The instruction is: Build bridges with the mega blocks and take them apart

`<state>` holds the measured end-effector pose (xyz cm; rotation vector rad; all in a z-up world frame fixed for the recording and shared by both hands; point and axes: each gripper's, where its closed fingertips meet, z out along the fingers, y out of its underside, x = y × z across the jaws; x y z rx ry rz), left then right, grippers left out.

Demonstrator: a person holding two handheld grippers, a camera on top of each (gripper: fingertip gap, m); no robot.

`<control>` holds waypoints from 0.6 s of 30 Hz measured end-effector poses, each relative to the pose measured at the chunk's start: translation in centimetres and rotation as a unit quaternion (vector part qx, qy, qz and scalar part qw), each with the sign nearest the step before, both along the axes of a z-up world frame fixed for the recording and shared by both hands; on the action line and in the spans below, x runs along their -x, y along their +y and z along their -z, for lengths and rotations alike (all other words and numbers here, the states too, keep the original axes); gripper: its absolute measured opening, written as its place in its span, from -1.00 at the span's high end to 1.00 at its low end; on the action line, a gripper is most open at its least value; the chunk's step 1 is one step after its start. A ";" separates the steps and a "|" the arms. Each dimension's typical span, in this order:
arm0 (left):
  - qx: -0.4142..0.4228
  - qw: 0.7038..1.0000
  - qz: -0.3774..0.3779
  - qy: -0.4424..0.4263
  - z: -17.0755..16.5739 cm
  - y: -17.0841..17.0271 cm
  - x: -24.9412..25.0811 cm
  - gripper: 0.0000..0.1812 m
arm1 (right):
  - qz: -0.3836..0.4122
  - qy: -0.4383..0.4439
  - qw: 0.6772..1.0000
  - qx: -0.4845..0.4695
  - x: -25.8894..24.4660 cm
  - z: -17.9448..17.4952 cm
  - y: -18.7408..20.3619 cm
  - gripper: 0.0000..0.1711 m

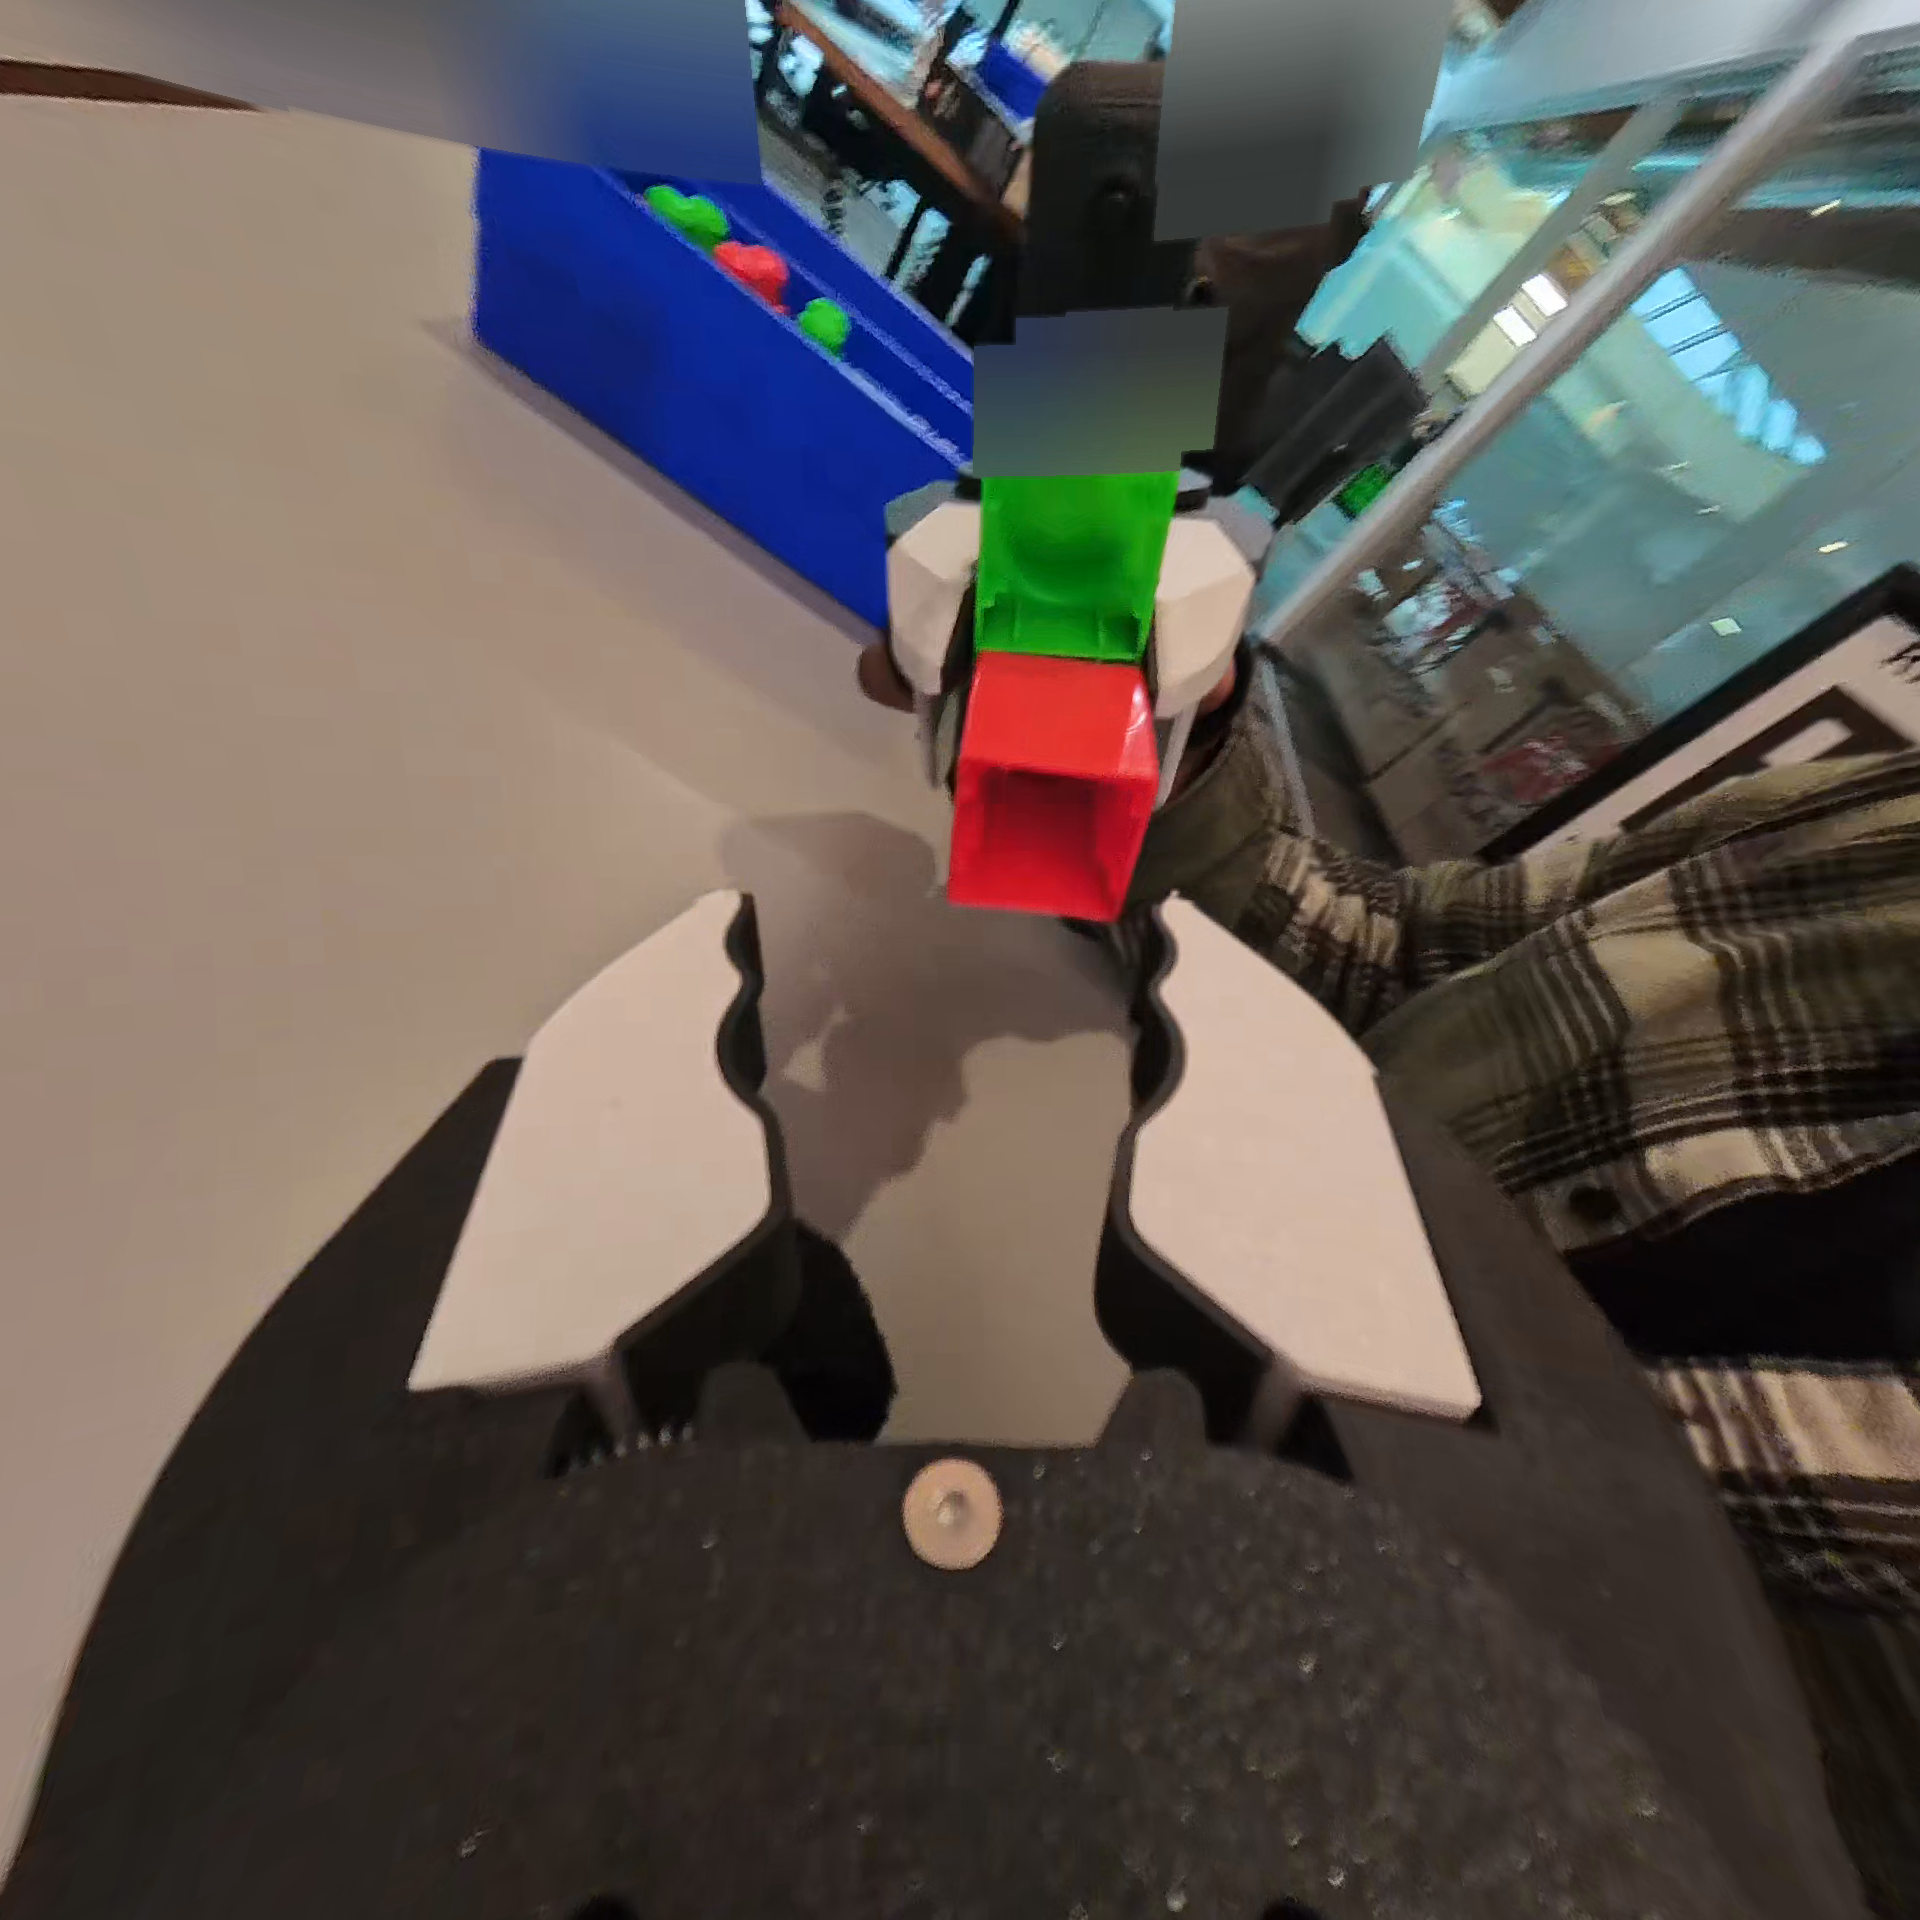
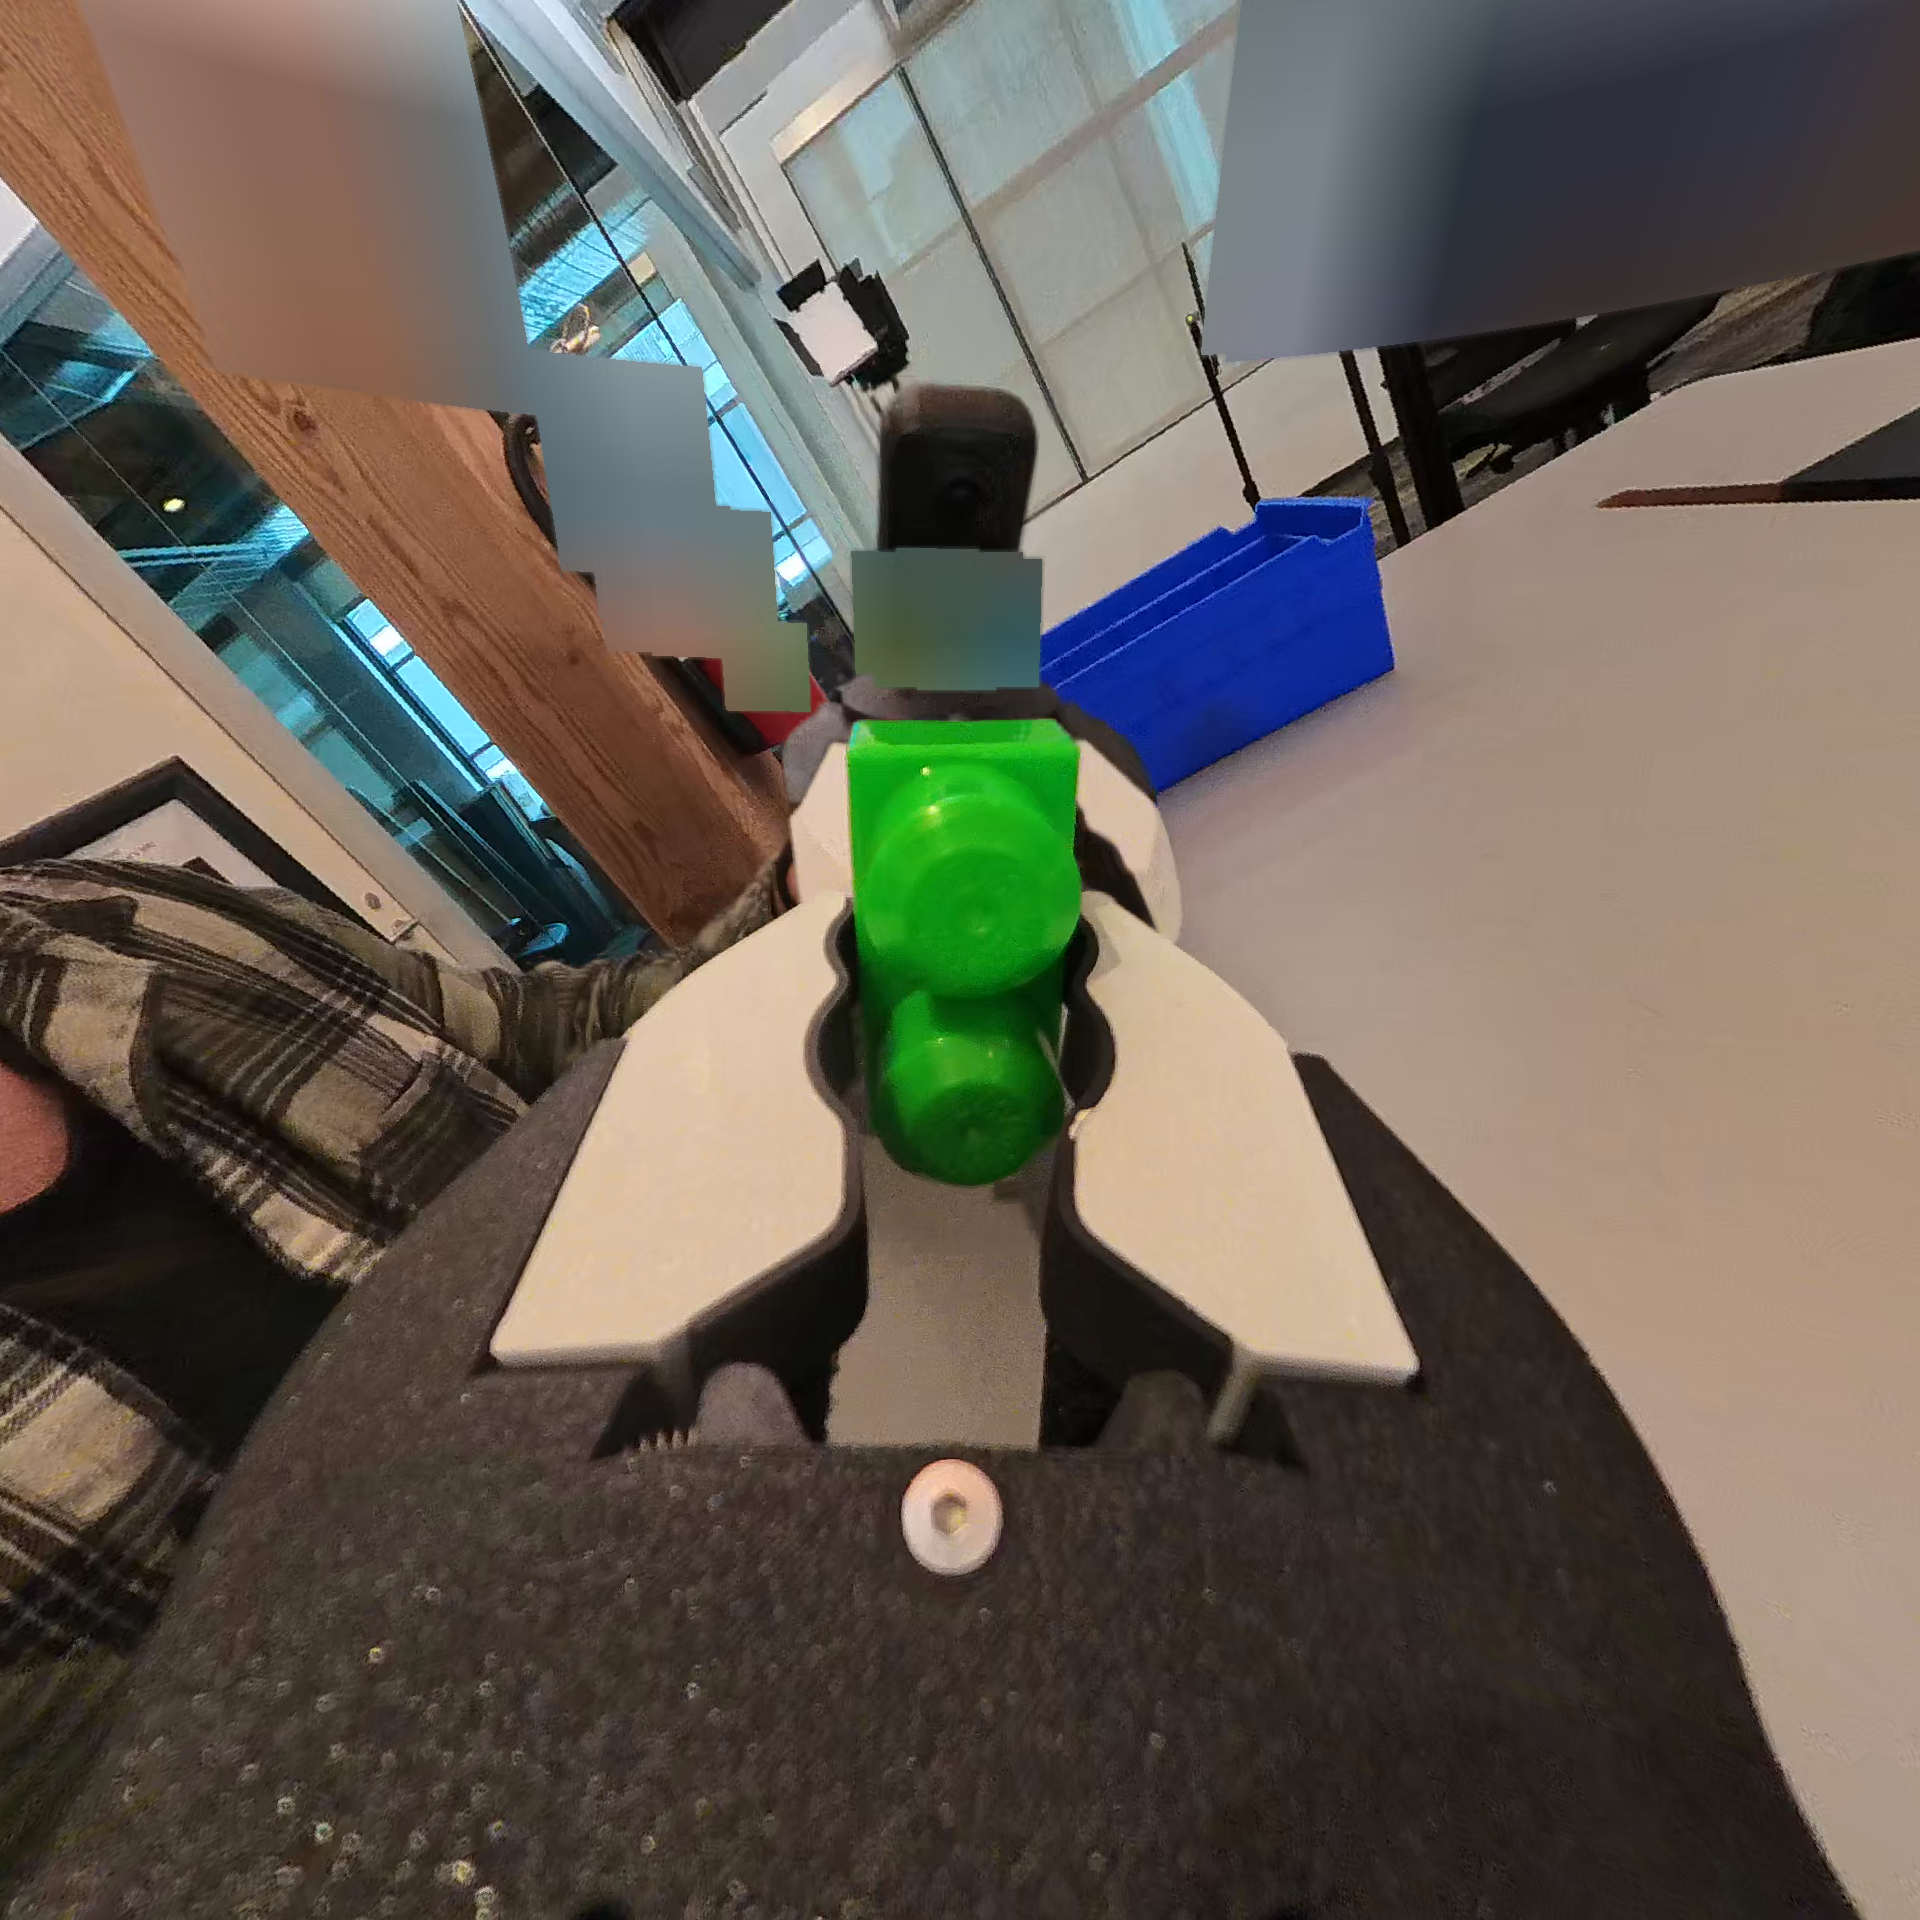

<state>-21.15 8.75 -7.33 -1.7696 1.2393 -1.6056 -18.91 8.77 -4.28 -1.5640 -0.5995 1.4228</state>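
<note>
My right gripper [image 2: 961,925] is shut on a green two-stud block [image 2: 961,914], with the studs facing its camera. In the left wrist view the green block [image 1: 1070,551] sits between the right gripper's white fingers [image 1: 920,603], and a red block [image 1: 1049,800] is joined to its near end, hollow side toward me. Both blocks are held above the white table [image 1: 260,675]. My left gripper [image 1: 948,930] is open and empty, its tips level with the red block's near edge. The red block is hidden in the right wrist view, where the left gripper's fingers [image 2: 1132,842] show behind the green block.
A blue bin [image 1: 675,416] stands at the table's far side, holding green blocks [image 1: 691,213] and a red block [image 1: 753,265]; it also shows in the right wrist view [image 2: 1226,655]. A person's plaid sleeve [image 1: 1558,987] reaches in from the right. A wooden post [image 2: 468,582] and glass walls stand behind.
</note>
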 end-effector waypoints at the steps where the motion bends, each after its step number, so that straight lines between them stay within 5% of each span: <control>1: 0.012 1.000 0.012 -0.014 -0.2 -0.5 -0.7 0.24 | 0.000 -0.002 1.000 -0.002 0.1 -0.1 -0.1 0.58; 6: 0.011 0.997 0.044 -0.061 -1.6 -1.5 -1.7 0.59 | 0.004 0.000 1.000 -0.003 0.1 -0.2 -0.2 0.58; 18: -0.062 0.998 -0.015 -0.028 -2.5 -2.5 0.4 0.64 | -0.064 0.006 0.998 -0.022 2.2 -0.9 -1.5 0.58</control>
